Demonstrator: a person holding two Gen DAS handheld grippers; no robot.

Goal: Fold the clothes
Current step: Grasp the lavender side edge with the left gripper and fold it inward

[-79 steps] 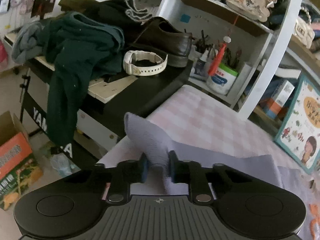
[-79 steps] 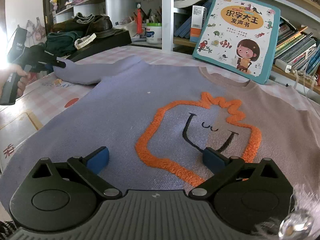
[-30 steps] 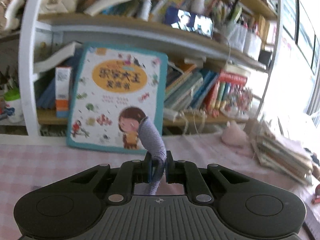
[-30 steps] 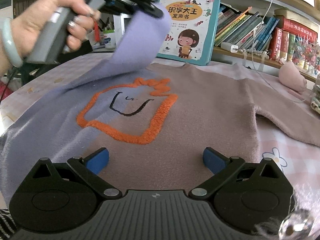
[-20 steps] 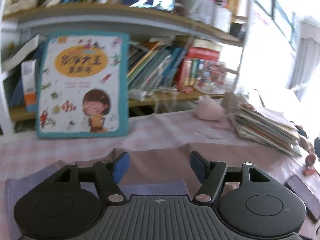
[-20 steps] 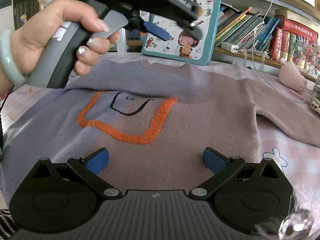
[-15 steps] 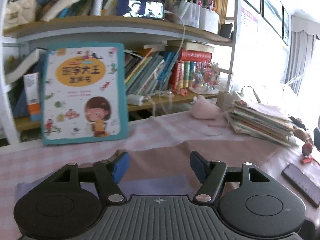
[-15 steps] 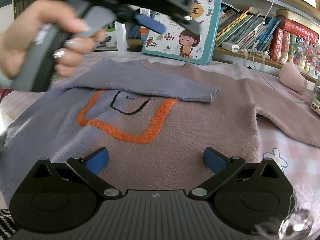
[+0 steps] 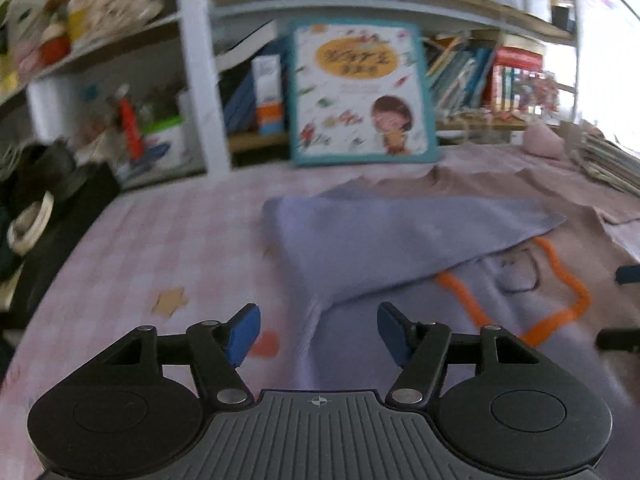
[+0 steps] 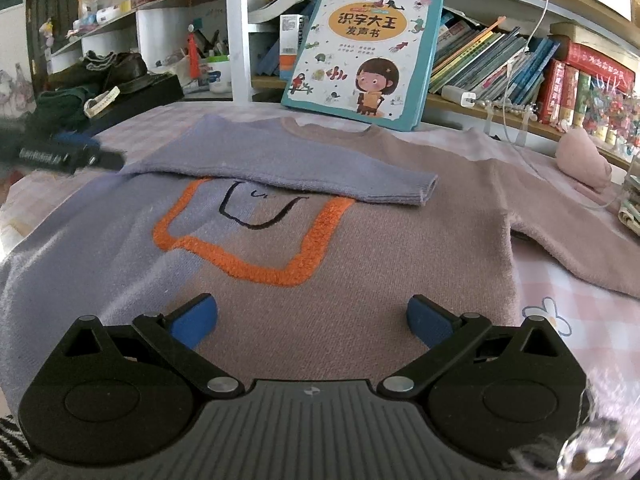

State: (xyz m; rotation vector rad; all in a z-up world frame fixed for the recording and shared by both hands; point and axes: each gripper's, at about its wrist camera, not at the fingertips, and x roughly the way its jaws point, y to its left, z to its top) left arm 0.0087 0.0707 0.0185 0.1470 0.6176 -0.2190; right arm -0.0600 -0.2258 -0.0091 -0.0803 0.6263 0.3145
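Note:
A sweater (image 10: 380, 240), lilac on its left half and dusty pink on its right, lies flat on the checked table with an orange outlined face on the chest. Its lilac sleeve (image 10: 288, 172) is folded across the chest, cuff pointing right; it also shows in the left wrist view (image 9: 400, 232). The pink sleeve (image 10: 568, 236) stretches out to the right. My left gripper (image 9: 318, 332) is open and empty, above the sweater's left edge. My right gripper (image 10: 312, 314) is open and empty, over the sweater's lower hem.
A teal picture book (image 10: 360, 60) leans on the bookshelf behind the collar. A pink soft toy (image 10: 584, 160) lies at the right. A black keyboard with a shoe, watch and dark clothes (image 10: 104, 84) stands at the left. The pink checked tablecloth (image 9: 160, 248) shows left of the sweater.
My left gripper carried the lilac sleeve across the chest, opened and let it go, then drew back to the left. The right gripper has stayed still and open.

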